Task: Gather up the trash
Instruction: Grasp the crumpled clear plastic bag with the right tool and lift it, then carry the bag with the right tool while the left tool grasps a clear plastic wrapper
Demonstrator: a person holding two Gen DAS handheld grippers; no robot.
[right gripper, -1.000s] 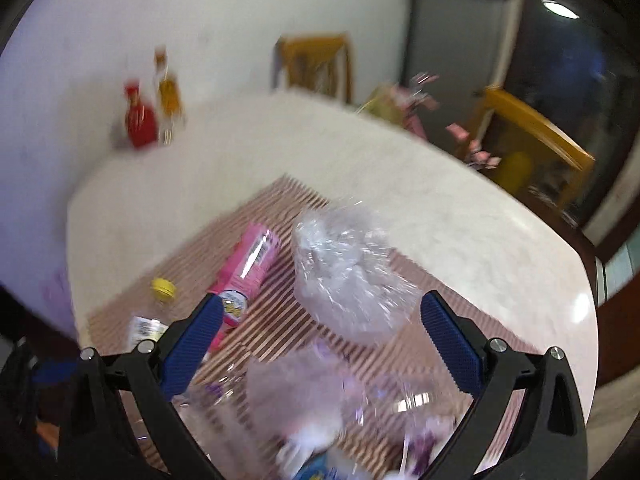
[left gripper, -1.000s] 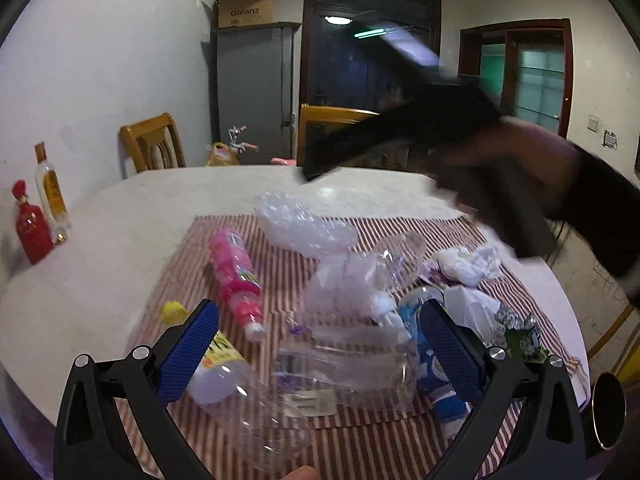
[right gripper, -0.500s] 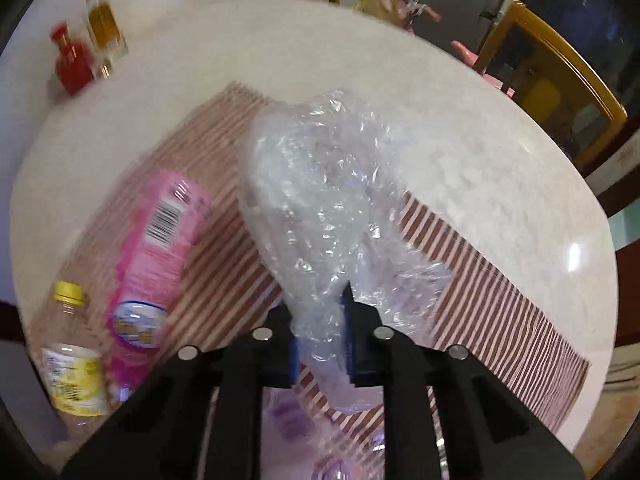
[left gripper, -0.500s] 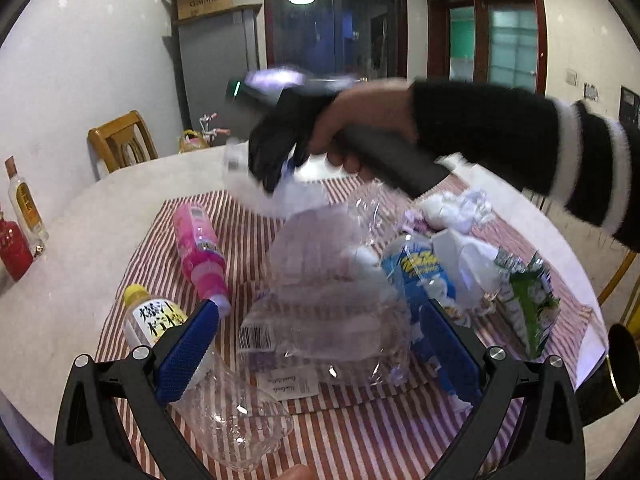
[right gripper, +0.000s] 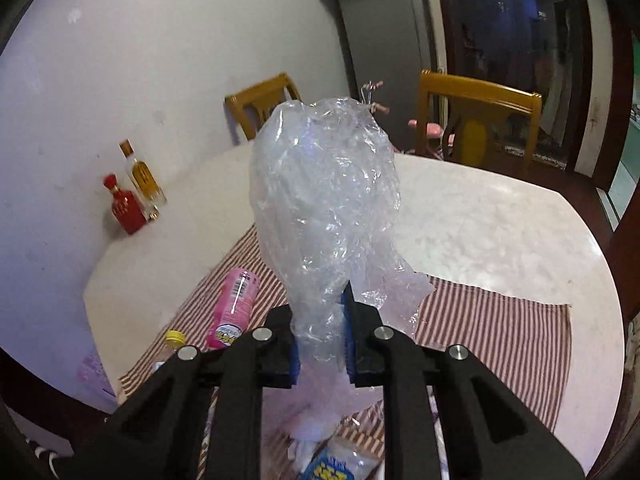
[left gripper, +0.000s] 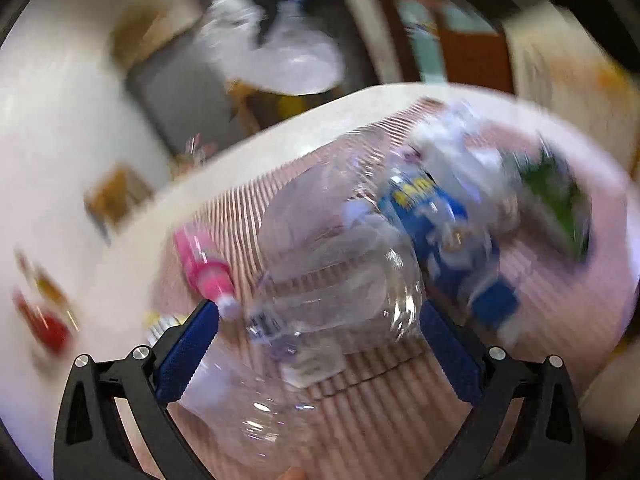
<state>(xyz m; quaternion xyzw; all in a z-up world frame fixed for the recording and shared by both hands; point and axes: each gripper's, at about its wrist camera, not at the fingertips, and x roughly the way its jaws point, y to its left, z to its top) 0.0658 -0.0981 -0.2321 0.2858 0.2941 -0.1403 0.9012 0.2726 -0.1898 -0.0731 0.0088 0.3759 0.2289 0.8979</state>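
Lifted since a second ago, the crumpled clear plastic bag (right gripper: pixel 324 208) is clamped in the right gripper (right gripper: pixel 322 344), its jaws opening slightly; only the left view shows the left gripper (left gripper: pixel 318 344) spread apart over the crushed clear plastic bottle (left gripper: pixel 340 276).

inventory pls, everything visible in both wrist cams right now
Crumpled clear plastic bag: 1, translucent, clamped in right gripper, off the table.
Clear crushed plastic bottle: 1, on mat, ahead of left gripper.
Pink plastic bottle: 1, lying on mat.
Blue snack wrapper: 1, on mat.
Green wrapper: 1, mat's right side.
Yellow-capped bottle: 1, mat edge.
Red bottle: 1, by wall.
Amber glass bottle: 1, beside it.
Striped mat: 1, red-white.
Wooden chairs: 2, behind table.
Left gripper: open.
Right gripper: its jaws are opening slightly, pads on bag.
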